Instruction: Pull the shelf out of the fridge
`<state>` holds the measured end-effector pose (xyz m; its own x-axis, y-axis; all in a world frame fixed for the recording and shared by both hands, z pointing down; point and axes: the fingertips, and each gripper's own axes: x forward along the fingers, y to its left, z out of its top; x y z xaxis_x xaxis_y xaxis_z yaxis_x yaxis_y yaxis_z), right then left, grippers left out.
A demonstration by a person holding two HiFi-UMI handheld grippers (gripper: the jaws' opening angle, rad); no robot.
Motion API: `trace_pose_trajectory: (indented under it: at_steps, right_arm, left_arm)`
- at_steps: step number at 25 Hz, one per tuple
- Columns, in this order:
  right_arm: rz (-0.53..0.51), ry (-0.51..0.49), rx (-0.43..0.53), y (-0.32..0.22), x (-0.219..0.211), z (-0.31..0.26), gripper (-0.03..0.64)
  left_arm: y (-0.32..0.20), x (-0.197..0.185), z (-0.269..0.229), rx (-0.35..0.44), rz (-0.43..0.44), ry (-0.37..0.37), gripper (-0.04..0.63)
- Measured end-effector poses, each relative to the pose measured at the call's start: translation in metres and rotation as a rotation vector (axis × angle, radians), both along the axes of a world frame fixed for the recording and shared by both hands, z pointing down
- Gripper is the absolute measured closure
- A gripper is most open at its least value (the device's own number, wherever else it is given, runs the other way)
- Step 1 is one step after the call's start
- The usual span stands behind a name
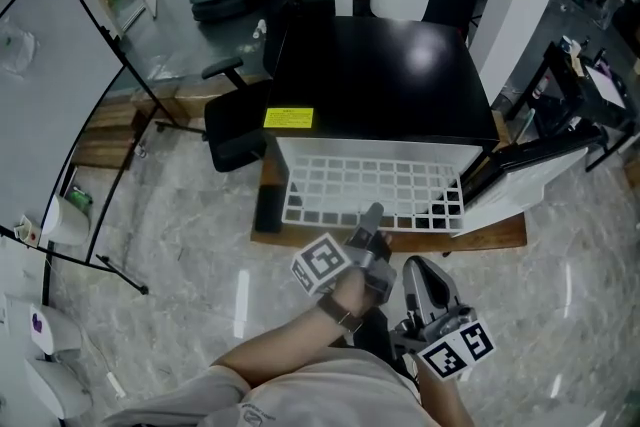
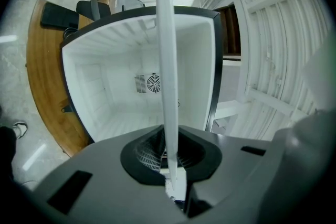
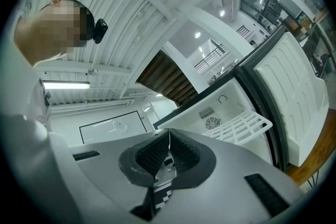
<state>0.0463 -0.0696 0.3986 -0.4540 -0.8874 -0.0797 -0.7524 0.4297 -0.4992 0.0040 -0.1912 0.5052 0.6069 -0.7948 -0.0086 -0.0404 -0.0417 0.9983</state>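
Observation:
The white grid shelf (image 1: 370, 187) sticks well out of the front of the black fridge (image 1: 380, 80) and lies level. My left gripper (image 1: 373, 215) is shut on the shelf's front edge near its middle. In the left gripper view the shelf (image 2: 164, 60) shows edge-on as a white strip running from between the jaws of the left gripper (image 2: 170, 165) toward the white fridge interior (image 2: 121, 86). My right gripper (image 1: 412, 267) hangs back from the shelf, tilted upward. In its own view the right gripper (image 3: 168, 152) is shut with nothing in it, and the shelf (image 3: 239, 126) lies beyond.
The fridge door (image 1: 520, 180) stands swung open at the right. The fridge rests on a low wooden platform (image 1: 490, 237). A black office chair (image 1: 235, 120) stands to its left, and a thin stand's legs (image 1: 100, 260) cross the marble floor further left. Machines line the back.

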Motion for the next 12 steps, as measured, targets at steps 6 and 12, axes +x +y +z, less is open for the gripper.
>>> trace_pose_trajectory:
  at_steps: [6, 12]
  right_arm:
    - [0.002, -0.007, 0.008, 0.01, -0.009, -0.002, 0.597]
    - [0.0, -0.001, 0.015, 0.027, -0.021, -0.011, 0.597]
  left_arm:
    - [0.034, 0.004, -0.005, 0.018, 0.069, -0.004, 0.568]
    - [0.063, -0.004, -0.009, 0.015, 0.107, 0.016, 0.568]
